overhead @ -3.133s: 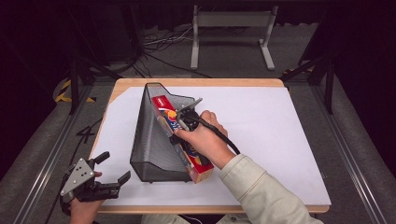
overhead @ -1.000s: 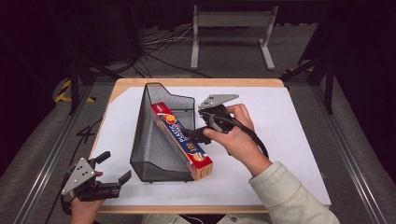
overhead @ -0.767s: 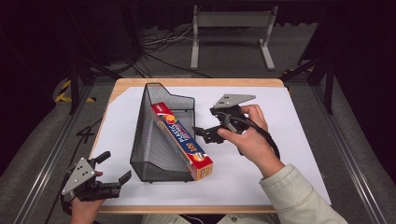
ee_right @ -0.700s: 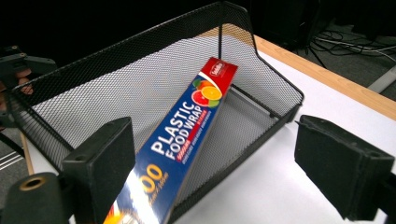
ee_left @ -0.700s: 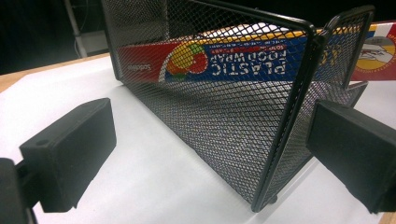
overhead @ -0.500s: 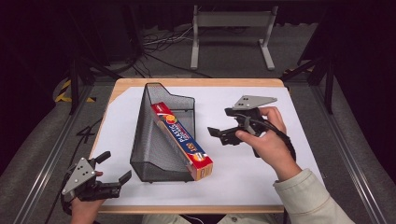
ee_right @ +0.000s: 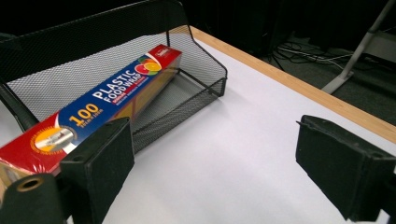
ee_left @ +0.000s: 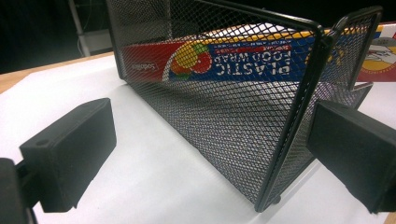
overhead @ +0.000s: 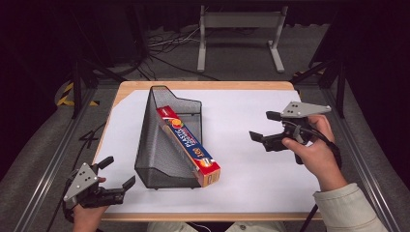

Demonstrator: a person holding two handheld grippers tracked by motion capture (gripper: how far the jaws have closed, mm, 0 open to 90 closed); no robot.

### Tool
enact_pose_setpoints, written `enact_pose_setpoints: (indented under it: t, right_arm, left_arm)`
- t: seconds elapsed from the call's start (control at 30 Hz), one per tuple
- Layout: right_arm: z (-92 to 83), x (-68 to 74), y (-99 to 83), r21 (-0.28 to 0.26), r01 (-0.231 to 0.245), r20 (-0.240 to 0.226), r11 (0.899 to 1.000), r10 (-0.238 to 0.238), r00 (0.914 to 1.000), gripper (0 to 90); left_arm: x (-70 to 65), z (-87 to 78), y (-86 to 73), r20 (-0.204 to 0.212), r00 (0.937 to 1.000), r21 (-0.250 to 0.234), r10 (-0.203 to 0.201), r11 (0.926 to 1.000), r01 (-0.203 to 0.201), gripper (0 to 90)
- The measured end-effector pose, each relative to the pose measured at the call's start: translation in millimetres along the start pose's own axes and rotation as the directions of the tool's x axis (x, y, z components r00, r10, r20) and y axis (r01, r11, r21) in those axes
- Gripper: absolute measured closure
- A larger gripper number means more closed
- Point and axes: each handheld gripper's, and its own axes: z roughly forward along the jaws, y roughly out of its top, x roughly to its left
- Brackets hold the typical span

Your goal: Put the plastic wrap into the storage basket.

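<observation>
A black mesh basket [overhead: 159, 145] lies on the white table sheet, left of centre. A long red and blue plastic food wrap box [overhead: 189, 145] rests in it, its near end sticking out past the basket's front. The same box [ee_right: 100, 100] shows in the right gripper view, and through the basket's mesh wall [ee_left: 224, 116] in the left gripper view. My right gripper [overhead: 263, 128] is open and empty, held right of the basket. Off the table's front left corner my left gripper [overhead: 118, 174] is open, its jaws pointing at the basket's near corner.
The white sheet [overhead: 251, 169] covers a wooden table [overhead: 203, 86]. Dark floor with cables and a grey metal stand [overhead: 239, 29] lies beyond the far edge. Metal rails [overhead: 58, 150] run along both sides.
My right gripper let go of the box in the basket, opened and moved off to the right. The left gripper stayed where it was.
</observation>
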Motion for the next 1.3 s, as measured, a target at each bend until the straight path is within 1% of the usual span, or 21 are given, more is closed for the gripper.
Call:
enact_pose_setpoints:
  t: [0.13, 0.2, 0.4, 0.5, 0.7, 0.77, 0.8, 0.9, 1.0, 1.17, 1.2, 1.3]
  right_arm:
    - [-6.6, -6.7, -15.2, -0.012, 0.004, 0.006, 1.0, -0.004, 1.0, 11.1]
    - [-7.6, -9.3, -22.8, -0.009, 0.01, 0.009, 1.0, -0.01, 0.9999, 10.6]
    - [-7.4, -18.4, -52.6, -0.038, -0.008, 0.013, 0.999, 0.009, 0.9999, 9.7]
    - [-8.1, -21.4, -66.2, -0.054, -0.014, 0.01, 0.998, 0.015, 0.9998, 9.2]
    - [-11.2, -26.1, -91.1, -0.066, -0.003, 0.019, 0.998, 0.004, 0.9998, 9.0]
    - [-11.7, -26.8, -97.7, -0.066, 0.0, 0.021, 0.998, 0.001, 0.9998, 8.1]
    - [-11.7, -26.8, -97.7, -0.066, 0.0, 0.021, 0.998, 0.001, 0.9998, 8.1]
    - [-11.7, -27.6, -111.1, -0.075, 0.0, 0.024, 0.997, 0.002, 0.9997, 8.1]
    - [-11.2, -27.9, -122.2, -0.074, -0.01, 0.029, 0.997, 0.013, 0.9995, 7.7]
    - [-10.3, -27.9, -137.6, -0.058, -0.021, 0.048, 0.998, 0.024, 0.9986, 7.0]
    - [-10.3, -27.9, -137.6, -0.058, -0.021, 0.048, 0.998, 0.024, 0.9986, 7.0]
    - [-8.2, -28.0, -151.0, -0.04, -0.042, 0.063, 0.998, 0.045, 0.997, 6.0]
  left_arm:
    - [0.3, 0.1, -0.1, 0.003, 1.0, -0.005, -0.003, 1.0, 0.003, 2.5]
    - [0.3, 0.5, -0.2, 0.004, 1.0, -0.005, -0.002, 1.0, 0.002, 2.5]
    - [0.3, 0.7, 0.0, 0.006, 1.0, -0.006, -0.002, 1.0, 0.002, 2.5]
    - [0.5, 0.9, 0.1, 0.008, 1.0, -0.005, 0.0, 1.0, 0.0, 2.5]
    - [0.3, 0.8, 0.3, 0.008, 1.0, -0.006, 0.003, 1.0, -0.003, 2.4]
    - [0.3, 0.6, 0.5, 0.008, 1.0, -0.002, 0.004, 1.0, -0.004, 2.4]
    - [0.3, 0.6, 0.5, 0.008, 1.0, -0.002, 0.004, 1.0, -0.004, 2.4]
    - [-0.3, 1.0, 0.5, 0.008, 1.0, -0.004, 0.002, 1.0, -0.002, 2.4]
    - [-0.2, 0.8, 0.4, 0.008, 1.0, -0.001, 0.002, 1.0, -0.002, 2.3]
    - [-0.1, 0.7, 0.3, 0.008, 1.0, -0.001, 0.001, 1.0, -0.001, 2.3]
    - [-0.1, 0.7, 0.3, 0.008, 1.0, -0.001, 0.001, 1.0, -0.001, 2.3]
    - [-0.1, 1.0, 0.2, 0.007, 1.0, -0.003, -0.001, 1.0, 0.001, 2.3]
